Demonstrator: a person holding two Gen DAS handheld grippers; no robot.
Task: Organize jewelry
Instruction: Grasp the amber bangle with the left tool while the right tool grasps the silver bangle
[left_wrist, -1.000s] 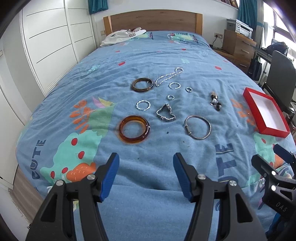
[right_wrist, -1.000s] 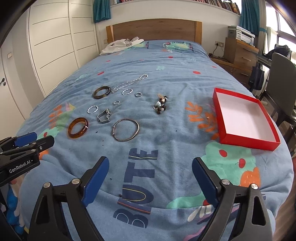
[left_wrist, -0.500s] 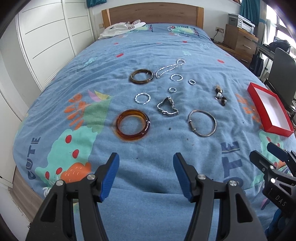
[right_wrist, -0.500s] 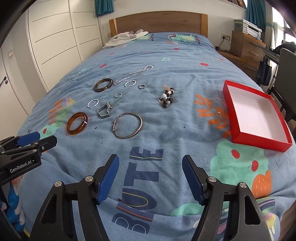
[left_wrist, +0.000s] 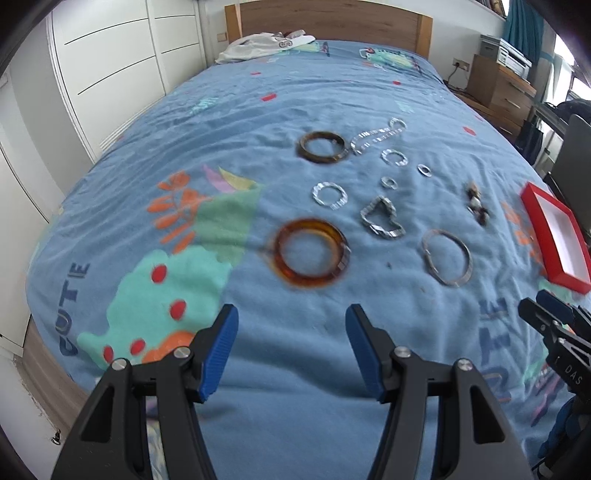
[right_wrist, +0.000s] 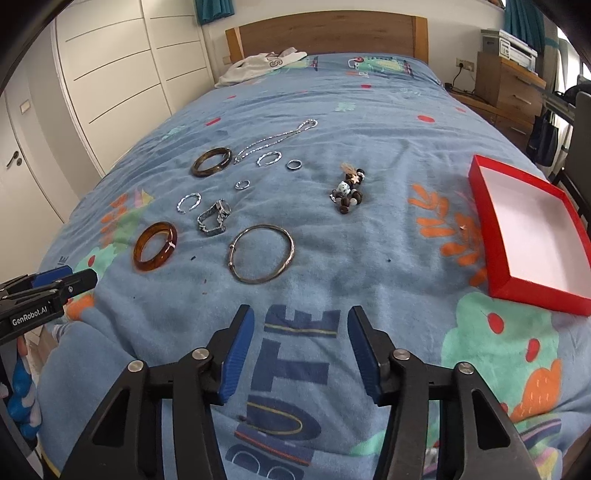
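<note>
Jewelry lies spread on the blue bedspread: an amber bangle (left_wrist: 311, 254) (right_wrist: 155, 246), a dark bangle (left_wrist: 323, 147) (right_wrist: 212, 161), a thin silver bangle (left_wrist: 447, 257) (right_wrist: 262, 254), a silver watch (left_wrist: 380, 221) (right_wrist: 214, 218), a chain (right_wrist: 275, 140), several small silver rings and a bead bracelet (right_wrist: 348, 191). An empty red box (right_wrist: 532, 229) (left_wrist: 556, 236) lies at the right. My left gripper (left_wrist: 291, 332) is open and empty just short of the amber bangle. My right gripper (right_wrist: 301, 339) is open and empty, short of the silver bangle.
White clothing (right_wrist: 258, 66) lies by the wooden headboard (right_wrist: 325, 35). White wardrobe doors (right_wrist: 110, 74) stand at the left. A wooden nightstand (right_wrist: 506, 85) and a chair (left_wrist: 576, 155) stand at the right of the bed.
Both grippers have moved forward toward the jewelry. My right gripper's jaws have narrowed from wide open but remain open. My left gripper's jaws are unchanged.
</note>
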